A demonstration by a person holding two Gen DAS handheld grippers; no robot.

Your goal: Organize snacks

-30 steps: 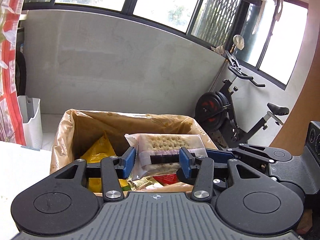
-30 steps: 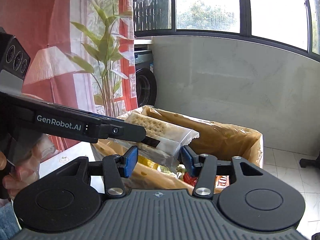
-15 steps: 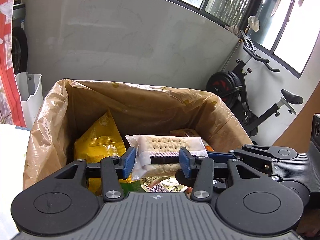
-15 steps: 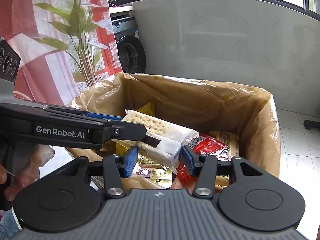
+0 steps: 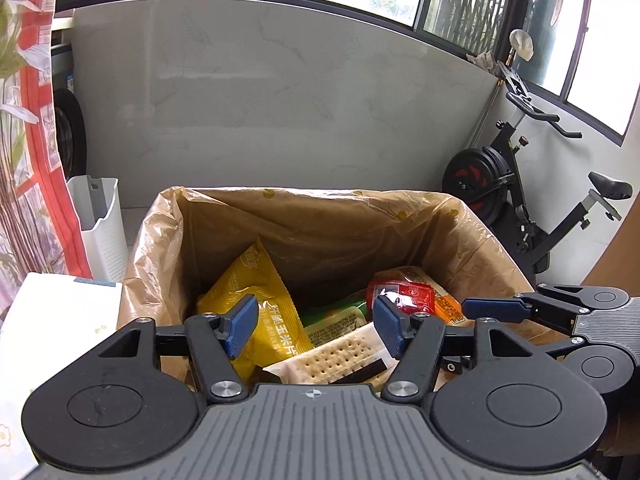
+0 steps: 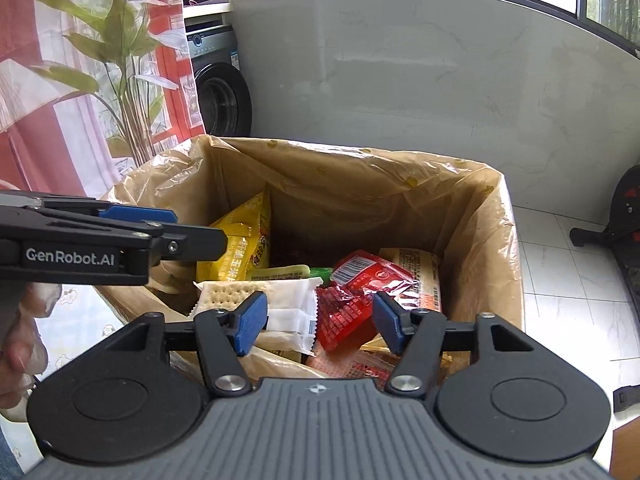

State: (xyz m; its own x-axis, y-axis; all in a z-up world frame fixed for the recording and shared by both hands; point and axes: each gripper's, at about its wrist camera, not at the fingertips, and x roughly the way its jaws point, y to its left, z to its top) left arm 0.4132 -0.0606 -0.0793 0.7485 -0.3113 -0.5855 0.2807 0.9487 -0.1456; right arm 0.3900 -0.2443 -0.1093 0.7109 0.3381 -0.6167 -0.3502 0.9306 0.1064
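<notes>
A clear pack of crackers (image 5: 336,358) lies loose inside the bag-lined box (image 5: 304,216), on top of other snacks; it also shows in the right wrist view (image 6: 264,300). My left gripper (image 5: 314,326) is open and empty just above it. My right gripper (image 6: 316,322) is open and empty over the box's near edge. In the box are a yellow corn-chip bag (image 5: 256,300), a red sachet (image 6: 356,292) and an orange-printed pack (image 6: 420,276).
The box is lined with a brown plastic bag (image 6: 360,184). A white table (image 5: 48,320) is at the left. Behind are a grey wall, a white bin (image 5: 102,220), an exercise bike (image 5: 520,184), a washing machine (image 6: 218,88) and a plant (image 6: 124,60).
Both grippers opened and let go of the cracker pack, which dropped into the box. Both cameras now tilt further down into the box.
</notes>
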